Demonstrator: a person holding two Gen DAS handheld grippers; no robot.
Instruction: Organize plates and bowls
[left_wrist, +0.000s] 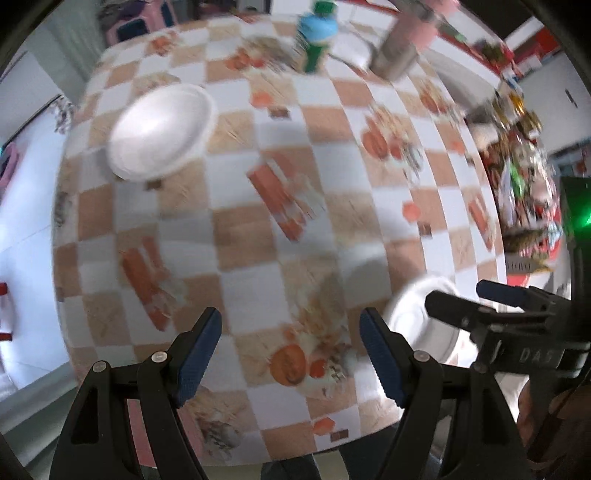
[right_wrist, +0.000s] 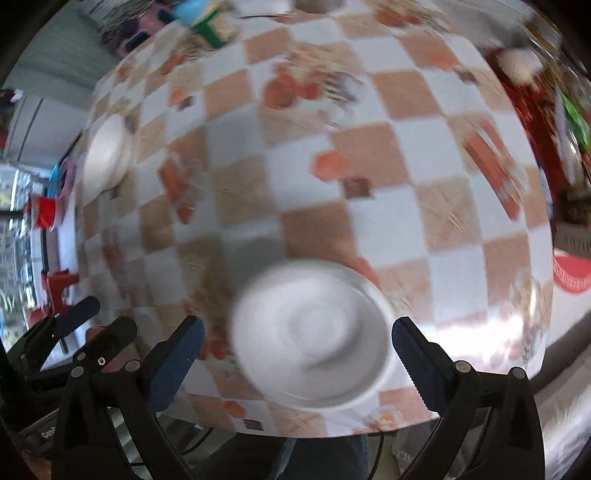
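A white plate lies on the checked tablecloth at the far left; it also shows small in the right wrist view. A white bowl sits near the table's front edge, between the fingers of my right gripper, which is open above it. The bowl shows partly in the left wrist view, behind the right gripper. My left gripper is open and empty over the tablecloth, to the left of the bowl. Both views are blurred.
A green bottle with a blue label and a pink and metal flask stand at the far side of the table. A heap of colourful packets lies along the right edge. The left gripper shows at the lower left in the right wrist view.
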